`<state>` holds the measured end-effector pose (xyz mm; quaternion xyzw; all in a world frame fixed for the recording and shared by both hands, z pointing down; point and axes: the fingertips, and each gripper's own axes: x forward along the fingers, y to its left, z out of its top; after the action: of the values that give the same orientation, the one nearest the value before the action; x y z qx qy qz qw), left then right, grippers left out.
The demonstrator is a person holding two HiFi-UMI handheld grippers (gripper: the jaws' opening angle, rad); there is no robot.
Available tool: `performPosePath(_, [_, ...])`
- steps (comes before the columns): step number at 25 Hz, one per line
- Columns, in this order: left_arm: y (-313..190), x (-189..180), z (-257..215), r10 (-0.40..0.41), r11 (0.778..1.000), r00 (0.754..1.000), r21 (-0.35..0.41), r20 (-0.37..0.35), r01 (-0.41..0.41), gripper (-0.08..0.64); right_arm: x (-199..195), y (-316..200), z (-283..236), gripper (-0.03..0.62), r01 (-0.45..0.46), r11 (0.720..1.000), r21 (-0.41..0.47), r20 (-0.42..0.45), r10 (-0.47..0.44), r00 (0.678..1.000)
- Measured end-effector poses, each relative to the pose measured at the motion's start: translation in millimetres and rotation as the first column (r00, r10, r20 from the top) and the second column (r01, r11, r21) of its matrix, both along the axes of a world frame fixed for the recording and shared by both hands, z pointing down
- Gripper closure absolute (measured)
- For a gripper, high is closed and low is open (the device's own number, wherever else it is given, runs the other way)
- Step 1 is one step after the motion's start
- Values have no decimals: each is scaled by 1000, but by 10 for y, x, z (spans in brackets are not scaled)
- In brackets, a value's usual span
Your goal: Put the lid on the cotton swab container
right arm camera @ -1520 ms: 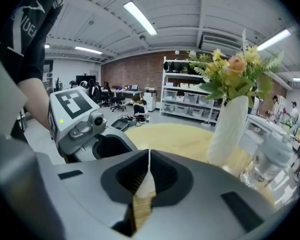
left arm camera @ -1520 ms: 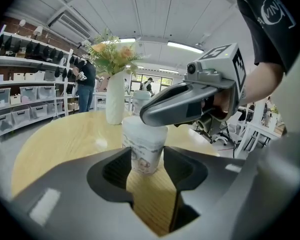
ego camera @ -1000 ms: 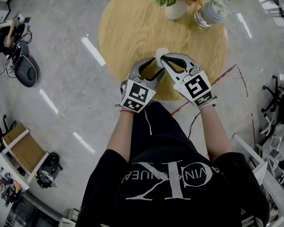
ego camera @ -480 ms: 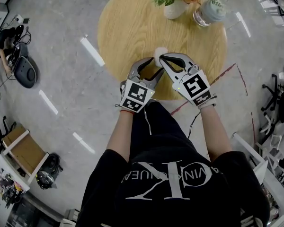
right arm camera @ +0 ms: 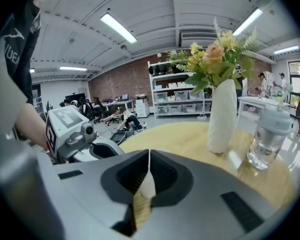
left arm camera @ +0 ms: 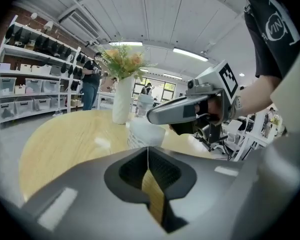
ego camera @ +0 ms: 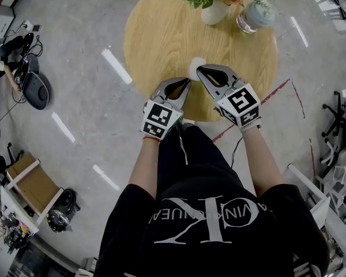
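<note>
Quick status from me, counting stuff: 1 round wood table (ego camera: 161, 33), 1 swab container (ego camera: 194, 64), 1 white vase w/ flowers (ego camera: 213, 11), 1 glass jar (ego camera: 255, 16), and my 2 grippers.

The swab container is a small white tub on the near part of the table, about mid-width. The vase and jar stand side by side at the far edge, jar on the right, both well apart from the tub.

My left gripper (ego camera: 187, 81) has just been closing. Its fingers are now pinched together w/ nothing between them, and it sits just near-left of the tub. My right gripper (ego camera: 200, 68) is pinched tight too, holding nothing, w/ its tip right on top of the tub. Can't tell if the lid is seated tbh.
</note>
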<state>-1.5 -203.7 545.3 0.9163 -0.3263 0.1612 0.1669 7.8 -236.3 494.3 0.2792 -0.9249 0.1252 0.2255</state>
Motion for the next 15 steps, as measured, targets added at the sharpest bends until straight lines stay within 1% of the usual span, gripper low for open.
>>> performPosePath(1, [0,-31,-24,-9,1000,1000,-6,-14,9,545,3,-2,-7,574,-7,1000,-6,8,7,1000])
performPosePath(3, [7,-77,-74,-12,1000,999,-15,-36,12,548,15,-2,-31,574,-15,1000,-8,13,15,1000])
performPosePath(6, [3,-160,-136,-21,1000,999,0,-31,21,549,46,-14,-122,575,-35,999,2,30,35,999])
performPosePath(9, [-63,-289,-215,-72,997,997,26,-13,72,549,101,-56,-243,575,-75,997,14,65,74,995])
performPosePath(11, [-126,-367,-294,-107,993,994,59,-4,107,549,158,-83,-316,575,-101,994,29,82,98,992])
performPosePath(15, [-255,-531,-501,-171,980,985,102,-25,172,549,247,-127,-483,575,-145,988,59,105,139,985])
